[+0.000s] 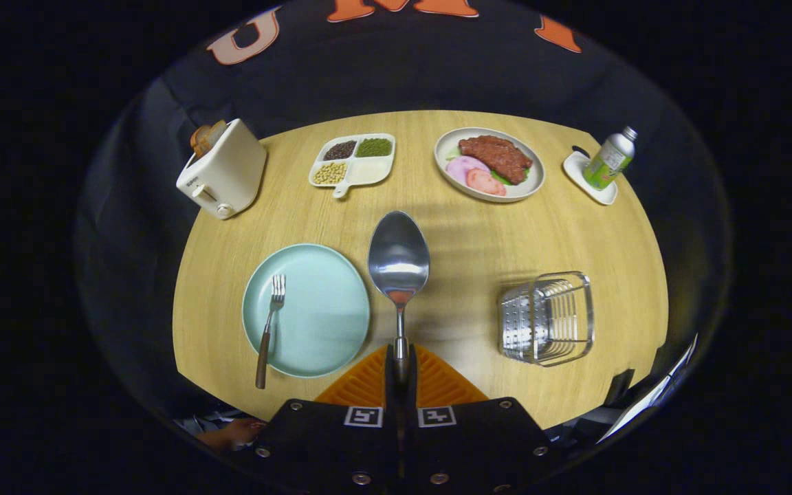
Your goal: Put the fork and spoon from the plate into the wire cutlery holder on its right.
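Note:
My gripper [400, 368] is shut on the handle of a steel spoon [399, 260], whose bowl sticks out ahead of the fingers, lifted above the wooden table. To the left of the fingers lies a pale green plate [320, 323] with a fork [269, 328] on its left side, tines pointing away, wooden handle hanging over the near rim. The wire cutlery holder [547, 317] stands to the right of the fingers, apart from the spoon.
Along the far side of the round wooden table [451, 234] stand a cream toaster [223, 177], a white divided dish of beans [355, 163], a plate of meat and ham [489, 163], and a green bottle [609, 159] on a white coaster.

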The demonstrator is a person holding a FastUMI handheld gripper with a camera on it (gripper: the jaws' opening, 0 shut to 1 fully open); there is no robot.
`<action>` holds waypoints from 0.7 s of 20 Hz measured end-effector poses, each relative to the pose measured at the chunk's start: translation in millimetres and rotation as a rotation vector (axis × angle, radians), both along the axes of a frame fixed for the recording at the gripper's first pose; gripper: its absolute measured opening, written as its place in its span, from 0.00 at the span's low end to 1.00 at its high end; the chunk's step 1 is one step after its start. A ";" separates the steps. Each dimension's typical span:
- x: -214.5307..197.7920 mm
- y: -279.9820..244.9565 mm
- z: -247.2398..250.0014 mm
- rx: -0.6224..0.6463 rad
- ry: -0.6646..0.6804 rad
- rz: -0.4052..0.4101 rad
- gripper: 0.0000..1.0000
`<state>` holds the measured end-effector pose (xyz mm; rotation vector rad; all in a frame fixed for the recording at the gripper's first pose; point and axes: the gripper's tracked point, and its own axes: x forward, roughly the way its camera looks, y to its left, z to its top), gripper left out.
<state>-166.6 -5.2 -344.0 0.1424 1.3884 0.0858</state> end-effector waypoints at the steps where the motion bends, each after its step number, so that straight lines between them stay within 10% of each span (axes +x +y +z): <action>1: -3.8 -15.9 2.4 -0.013 0.001 -0.020 0.04; 14: -36.7 -133.7 -11.9 -0.134 0.055 -0.111 0.05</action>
